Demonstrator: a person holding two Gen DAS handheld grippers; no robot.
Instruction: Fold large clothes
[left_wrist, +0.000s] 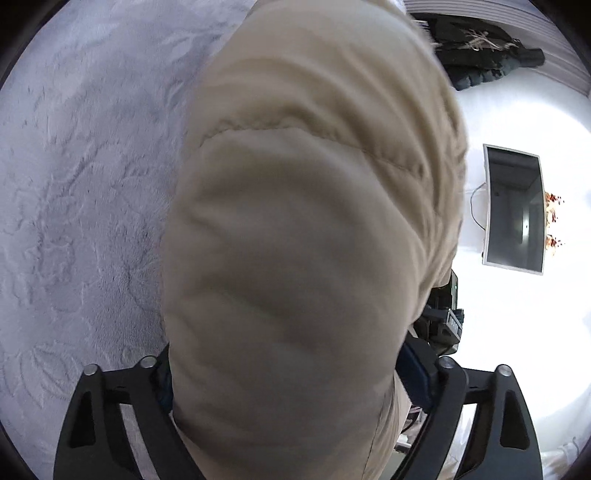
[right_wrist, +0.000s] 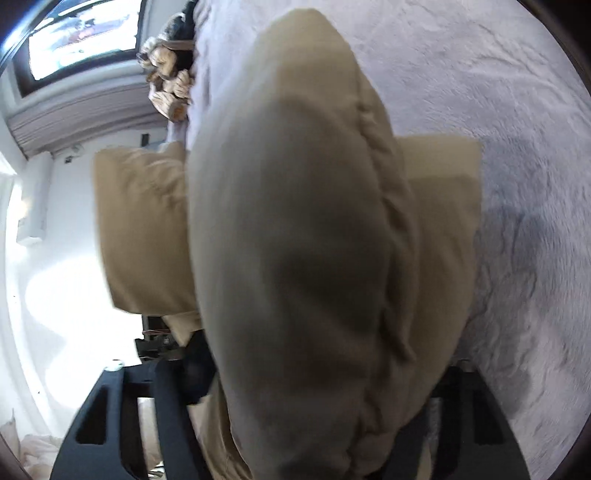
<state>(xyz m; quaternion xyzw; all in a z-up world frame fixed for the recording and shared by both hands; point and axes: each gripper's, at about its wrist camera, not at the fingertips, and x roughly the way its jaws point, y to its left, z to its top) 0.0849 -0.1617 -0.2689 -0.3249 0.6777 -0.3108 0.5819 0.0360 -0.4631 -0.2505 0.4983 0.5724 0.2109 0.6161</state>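
A puffy beige quilted coat (left_wrist: 295, 240) fills the middle of the left wrist view and bulges up between my left gripper's (left_wrist: 288, 369) fingers, whose blue pads (left_wrist: 415, 365) press into its sides. In the right wrist view the same coat (right_wrist: 303, 258) swells between my right gripper's (right_wrist: 317, 369) black fingers (right_wrist: 173, 384), squeezed at both sides. More of the coat spreads flat to the left (right_wrist: 140, 229) and right (right_wrist: 443, 184) behind the bulge. Both sets of fingertips are buried in fabric. The coat lies on a grey plush blanket (left_wrist: 74, 184).
A dark fur-trimmed garment (left_wrist: 480, 48) lies at the far edge of the blanket (right_wrist: 498, 92), also seen in the right wrist view (right_wrist: 166, 74). A screen (left_wrist: 513, 206) hangs on the white wall. A window (right_wrist: 81, 37) is beyond. A black device (left_wrist: 443, 314) shows behind the coat.
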